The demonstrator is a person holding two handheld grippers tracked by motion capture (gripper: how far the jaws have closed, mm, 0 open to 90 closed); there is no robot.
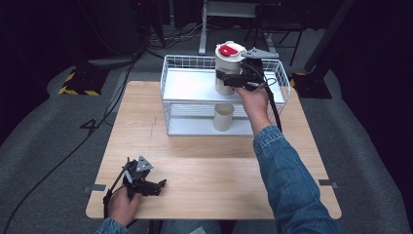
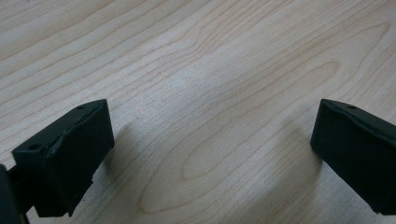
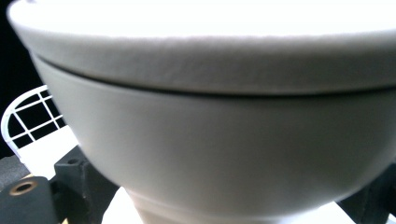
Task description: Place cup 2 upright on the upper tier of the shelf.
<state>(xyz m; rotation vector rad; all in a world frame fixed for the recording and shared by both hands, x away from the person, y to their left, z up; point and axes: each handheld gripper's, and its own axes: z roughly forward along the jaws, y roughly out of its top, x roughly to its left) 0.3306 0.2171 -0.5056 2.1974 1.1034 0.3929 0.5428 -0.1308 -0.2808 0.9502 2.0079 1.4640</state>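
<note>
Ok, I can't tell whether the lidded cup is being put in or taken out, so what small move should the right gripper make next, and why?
Probably lower it slightly. The right gripper clamps the white lidded cup over the wire rack's top shelf, and whether its base touches the shelf is unclear; opening now might drop it.

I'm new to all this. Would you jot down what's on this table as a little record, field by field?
Table: light wooden top
Rack: white wire shelf rack at the far side, two levels
Upper level: white container with a red-marked lid
Lower level: plain beige cup, upright
Right gripper: fingers closed around the white container's body
Left gripper: resting on the table near the front left corner, fingers apart, nothing between them
</note>
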